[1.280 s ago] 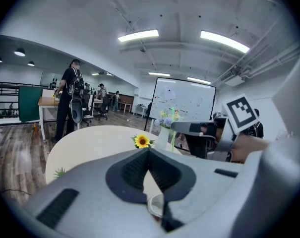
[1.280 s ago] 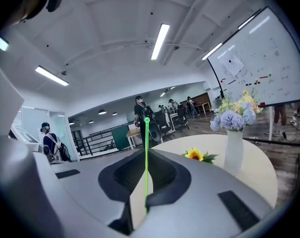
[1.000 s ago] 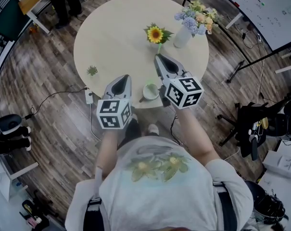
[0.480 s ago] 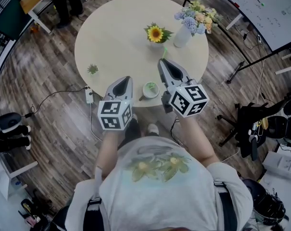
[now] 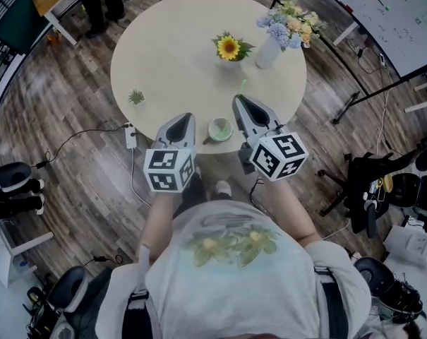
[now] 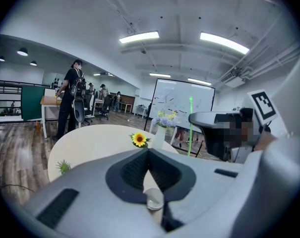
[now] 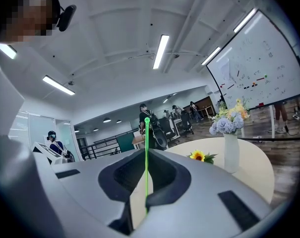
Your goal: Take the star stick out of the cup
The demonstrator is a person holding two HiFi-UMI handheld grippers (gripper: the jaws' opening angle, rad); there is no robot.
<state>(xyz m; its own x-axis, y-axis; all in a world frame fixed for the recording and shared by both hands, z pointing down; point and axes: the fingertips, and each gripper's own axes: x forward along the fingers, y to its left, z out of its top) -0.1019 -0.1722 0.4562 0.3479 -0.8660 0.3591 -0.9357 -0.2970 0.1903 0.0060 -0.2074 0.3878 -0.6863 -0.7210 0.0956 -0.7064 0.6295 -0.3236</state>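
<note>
A white cup (image 5: 220,128) stands near the front edge of the round table (image 5: 171,55), its handle toward my left gripper (image 5: 187,117). In the left gripper view the jaws (image 6: 149,152) are closed, with the cup's white handle (image 6: 155,199) pinched between them. My right gripper (image 5: 238,99) hangs just right of the cup, shut on the thin green star stick (image 5: 242,85). The stick is clear of the cup. It stands upright between the right gripper's jaws (image 7: 146,152), its small star (image 7: 147,120) on top. The stick (image 6: 190,128) also shows in the left gripper view.
A sunflower (image 5: 229,48) and a white vase of flowers (image 5: 268,51) stand at the table's far side, and a small green plant (image 5: 135,97) sits at its left. A power strip with a cable (image 5: 130,138) lies on the wooden floor. A whiteboard (image 5: 389,13) stands at right.
My right gripper has drawn back toward me and a little to the right, taking the green stick with it. The left gripper and the cup have stayed put.
</note>
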